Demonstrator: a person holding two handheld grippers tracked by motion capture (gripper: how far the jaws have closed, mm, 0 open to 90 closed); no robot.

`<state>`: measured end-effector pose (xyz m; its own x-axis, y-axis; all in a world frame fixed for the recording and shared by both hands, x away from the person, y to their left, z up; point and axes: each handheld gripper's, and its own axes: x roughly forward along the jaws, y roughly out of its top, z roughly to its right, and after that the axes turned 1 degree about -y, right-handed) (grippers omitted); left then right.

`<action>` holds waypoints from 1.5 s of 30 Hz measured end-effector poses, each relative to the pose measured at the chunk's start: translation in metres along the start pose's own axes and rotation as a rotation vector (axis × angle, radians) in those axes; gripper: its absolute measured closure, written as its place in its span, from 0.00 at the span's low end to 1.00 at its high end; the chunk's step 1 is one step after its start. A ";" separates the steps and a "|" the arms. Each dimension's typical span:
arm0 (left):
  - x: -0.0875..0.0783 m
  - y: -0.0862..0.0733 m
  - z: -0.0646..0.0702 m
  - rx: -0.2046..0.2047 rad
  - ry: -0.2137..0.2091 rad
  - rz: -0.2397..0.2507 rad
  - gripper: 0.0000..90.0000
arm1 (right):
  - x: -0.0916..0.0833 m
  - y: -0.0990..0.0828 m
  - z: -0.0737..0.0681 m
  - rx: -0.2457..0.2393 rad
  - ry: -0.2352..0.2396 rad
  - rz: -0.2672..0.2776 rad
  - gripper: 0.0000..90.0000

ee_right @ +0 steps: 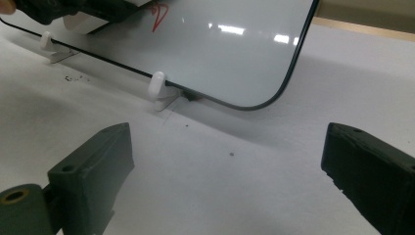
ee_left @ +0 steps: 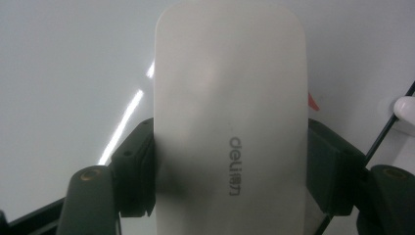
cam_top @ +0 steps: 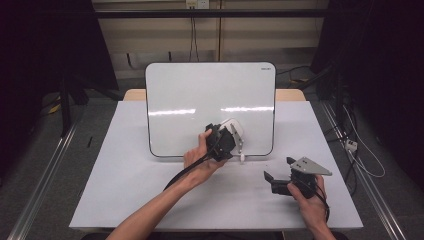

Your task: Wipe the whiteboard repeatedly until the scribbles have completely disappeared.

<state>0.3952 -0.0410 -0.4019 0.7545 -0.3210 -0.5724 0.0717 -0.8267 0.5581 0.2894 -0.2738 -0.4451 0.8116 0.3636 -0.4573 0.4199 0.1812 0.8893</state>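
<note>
L tool (cam_top: 231, 134) is clamped on the sides of a white eraser (ee_left: 230, 122), pressed vs the upright whiteboard (cam_top: 200, 95) near its lower middle by a red mark (ee_right: 159, 11), while R tool (cam_top: 277, 175) rests wide open & empty on the tabletop (cam_top: 125, 175).

- The black plastic left claw (cam_top: 231, 136) has blocky dark jaw pads on rounded arms with brass-coloured screw holes.
- A black cable trails from it.
- The black right claw (cam_top: 272, 179) carries a grey three-cornered plate.
- Both forearms are bare, without sleeves.
</note>
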 end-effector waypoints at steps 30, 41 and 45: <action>0.003 0.010 -0.016 -0.060 -0.052 0.045 0.34 | -0.002 -0.001 0.001 0.005 -0.001 0.003 0.06; 0.005 0.017 -0.016 -0.056 -0.021 0.045 0.34 | -0.001 -0.001 0.001 0.005 0.001 0.001 0.06; 0.006 0.020 -0.005 0.004 -0.033 0.032 0.34 | -0.001 0.000 0.000 0.002 0.002 0.002 0.06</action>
<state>0.4046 -0.0578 -0.3913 0.7347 -0.3619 -0.5739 0.0457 -0.8176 0.5740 0.2883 -0.2744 -0.4447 0.8117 0.3655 -0.4555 0.4192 0.1785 0.8902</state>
